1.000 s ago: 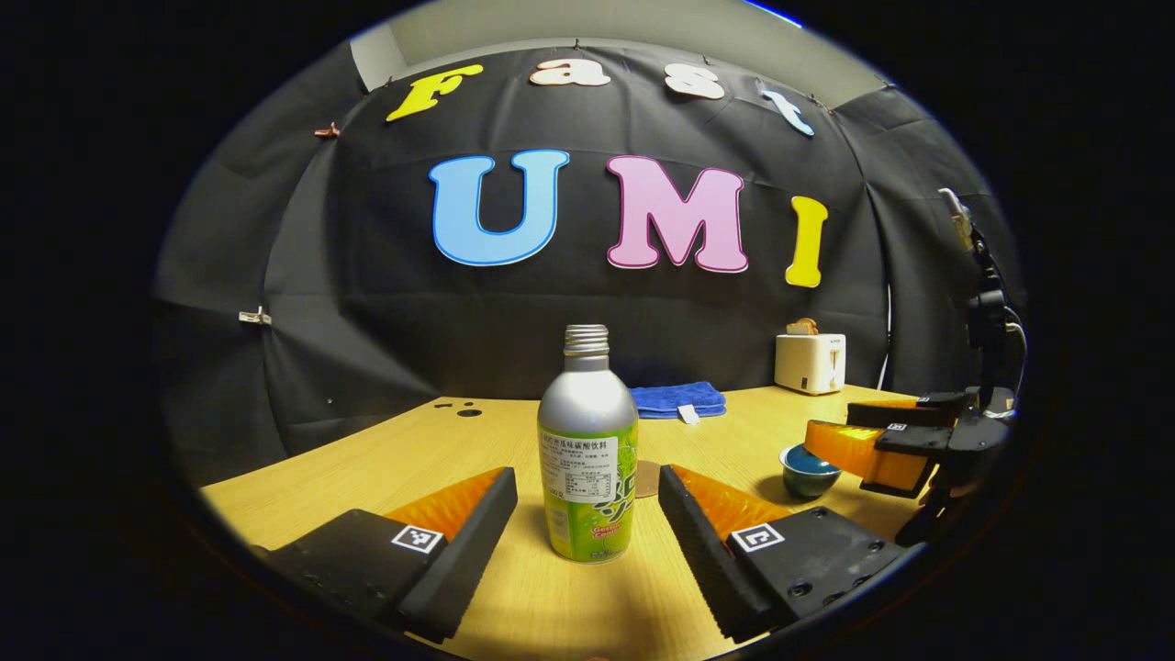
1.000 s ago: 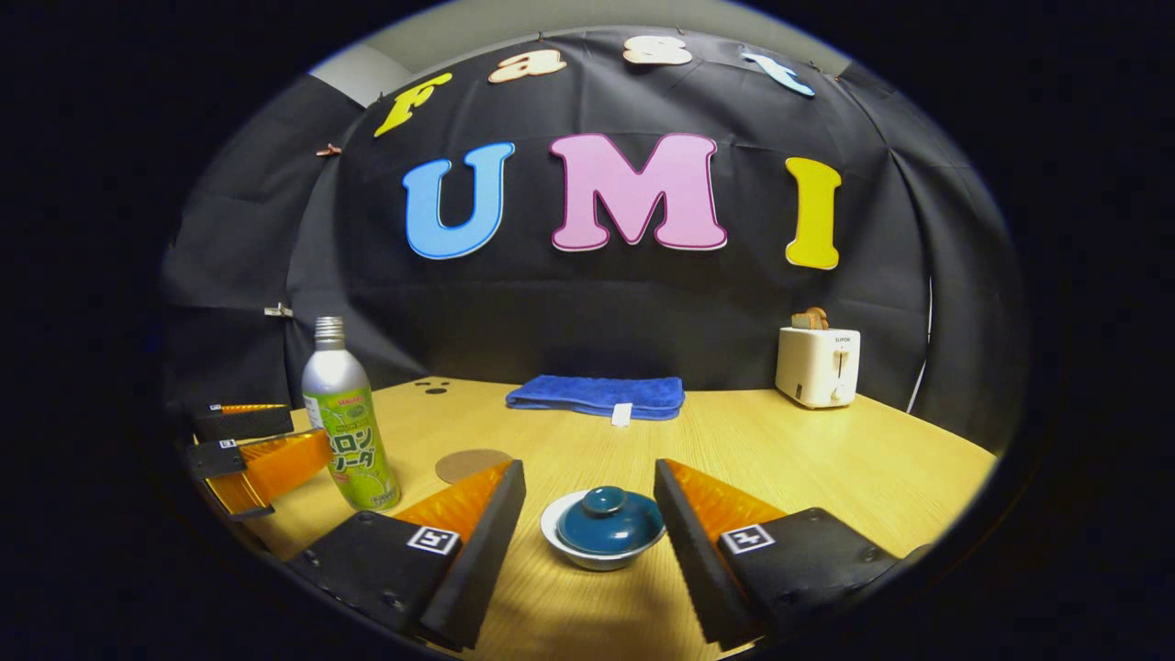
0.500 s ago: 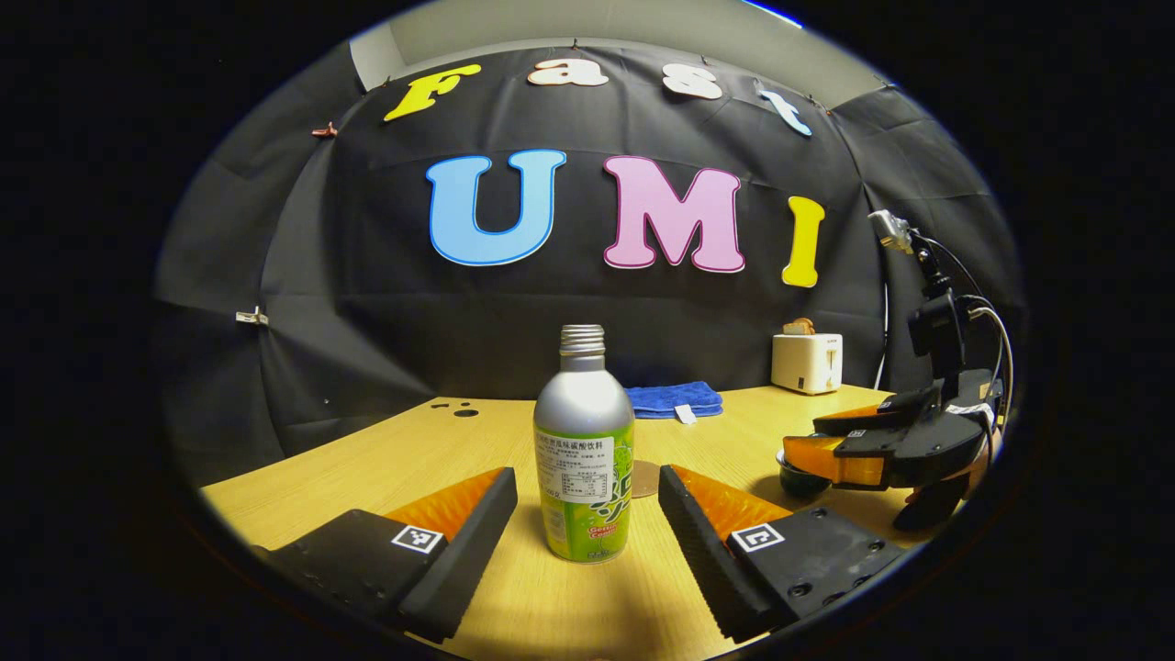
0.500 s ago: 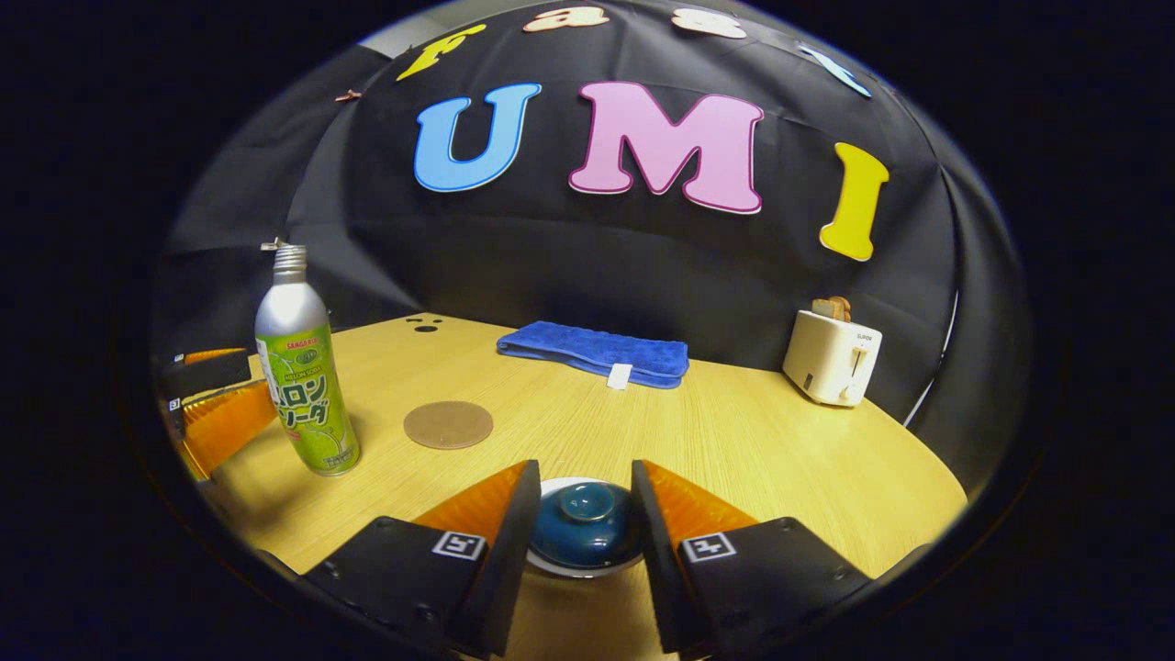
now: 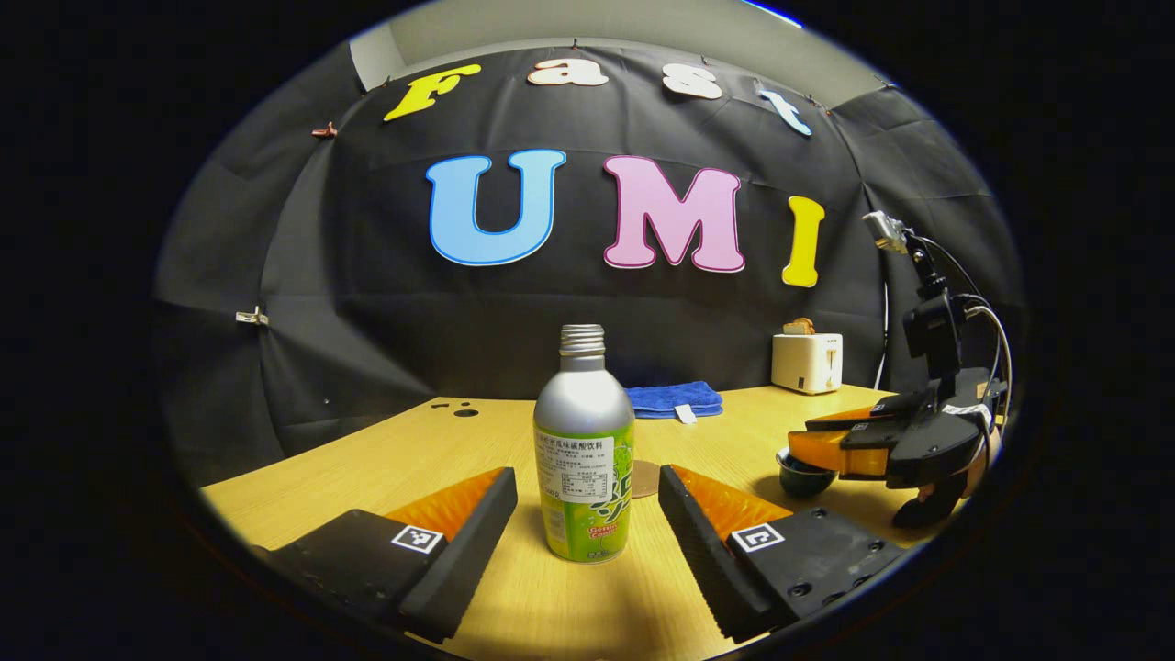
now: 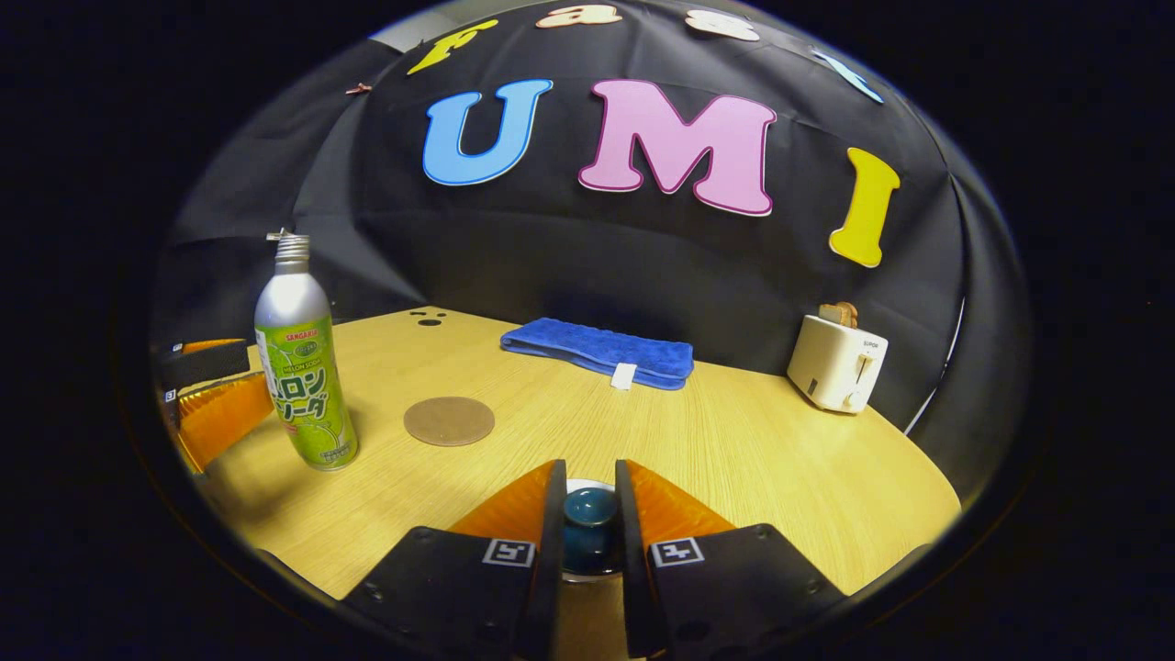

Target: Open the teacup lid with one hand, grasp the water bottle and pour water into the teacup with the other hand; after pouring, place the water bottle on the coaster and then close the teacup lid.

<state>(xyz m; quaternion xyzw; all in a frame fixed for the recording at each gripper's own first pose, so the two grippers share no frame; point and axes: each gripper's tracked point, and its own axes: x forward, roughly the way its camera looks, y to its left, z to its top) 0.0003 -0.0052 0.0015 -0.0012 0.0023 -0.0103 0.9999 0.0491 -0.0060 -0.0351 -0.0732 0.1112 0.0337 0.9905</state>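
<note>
Teacup lid (image 6: 589, 508) knob sits pinched by downward-tilted right gripper (image 6: 587, 514).

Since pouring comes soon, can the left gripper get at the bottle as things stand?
Probably yes: the left gripper is open, the bottle stands upright between its fingers, and nothing blocks the way.

Left tool (image 5: 587, 514) wide open (right tool (image 6: 587, 514) nearly closed)

Bare table (image 6: 753, 441) between coaster (image 6: 449, 420) and toaster (image 6: 835, 363) (towel (image 6: 597, 351) behind) — passable.
</note>
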